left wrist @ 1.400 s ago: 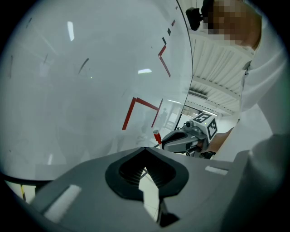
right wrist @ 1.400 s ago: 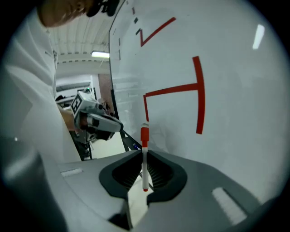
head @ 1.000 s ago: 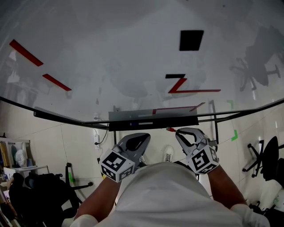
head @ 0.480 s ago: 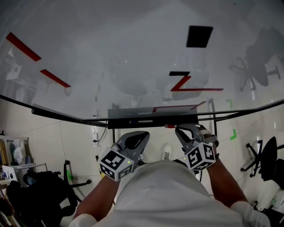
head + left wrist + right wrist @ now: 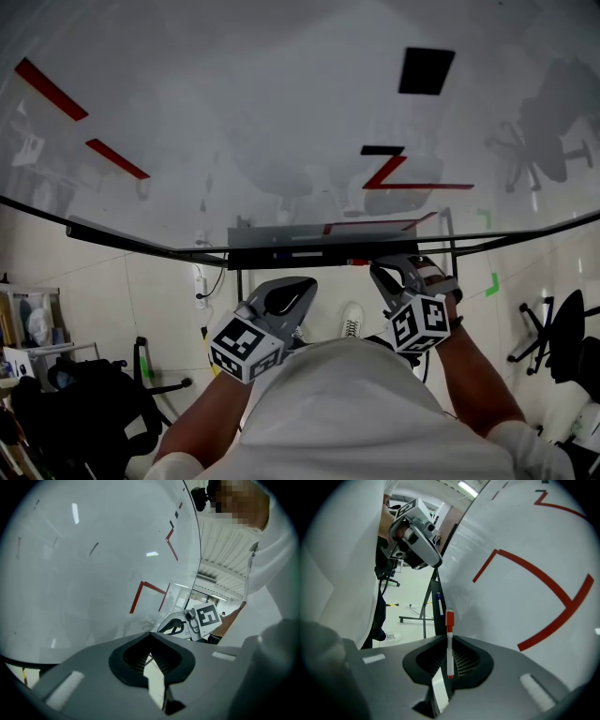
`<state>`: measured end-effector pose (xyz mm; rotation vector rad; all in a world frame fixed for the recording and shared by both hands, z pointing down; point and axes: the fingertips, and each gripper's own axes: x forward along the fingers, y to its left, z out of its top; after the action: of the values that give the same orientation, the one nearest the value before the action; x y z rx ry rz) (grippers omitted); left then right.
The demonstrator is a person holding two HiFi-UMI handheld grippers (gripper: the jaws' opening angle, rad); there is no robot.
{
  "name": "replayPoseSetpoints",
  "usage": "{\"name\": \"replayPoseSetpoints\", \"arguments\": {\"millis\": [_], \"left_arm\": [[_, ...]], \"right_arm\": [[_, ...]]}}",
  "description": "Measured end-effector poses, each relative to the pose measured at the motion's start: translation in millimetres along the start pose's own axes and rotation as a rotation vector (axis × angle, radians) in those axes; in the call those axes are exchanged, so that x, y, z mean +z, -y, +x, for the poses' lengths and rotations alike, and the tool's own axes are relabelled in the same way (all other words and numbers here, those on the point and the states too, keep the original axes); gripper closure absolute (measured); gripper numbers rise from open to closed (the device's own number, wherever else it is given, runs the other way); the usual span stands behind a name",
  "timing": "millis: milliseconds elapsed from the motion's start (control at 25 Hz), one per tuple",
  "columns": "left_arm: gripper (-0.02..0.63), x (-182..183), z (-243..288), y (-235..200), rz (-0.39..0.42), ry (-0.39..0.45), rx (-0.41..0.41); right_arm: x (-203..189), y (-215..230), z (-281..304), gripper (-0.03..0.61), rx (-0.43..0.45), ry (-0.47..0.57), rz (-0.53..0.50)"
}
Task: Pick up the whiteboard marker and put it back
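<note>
Right gripper view: slim red-capped whiteboard marker (image 5: 449, 644) between ribbed jaws

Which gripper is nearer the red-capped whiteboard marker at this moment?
Right. The right gripper is shut on the marker, which stands between its jaws. The left gripper is off to the marker's left, shut on nothing and not touching it.

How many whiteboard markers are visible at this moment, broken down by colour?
Red marker: 1, clamped in the right hand-held gripper
Blue-capped marker: 1, lying on the whiteboard tray
Total: 2
</note>
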<state>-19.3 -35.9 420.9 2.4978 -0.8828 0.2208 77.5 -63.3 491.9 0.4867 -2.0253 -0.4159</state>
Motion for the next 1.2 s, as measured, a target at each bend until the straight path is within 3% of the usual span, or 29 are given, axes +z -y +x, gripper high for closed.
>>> {"name": "replayPoseSetpoints", "arguments": {"millis": [320,1200], "left_arm": [[0.597,-2.0,-0.2,1.9,-0.002,-0.002,-0.001],[0.597,-7.9,-9.0,-2.8,-0.018,0.0,0.023]], "right_arm": [[-0.8,-1.7,6.4,0.54,-0.005,-0.027,-0.061],[-17.6,-10.3,46.4,0.54,0.045,-0.103,-0.106]]}}
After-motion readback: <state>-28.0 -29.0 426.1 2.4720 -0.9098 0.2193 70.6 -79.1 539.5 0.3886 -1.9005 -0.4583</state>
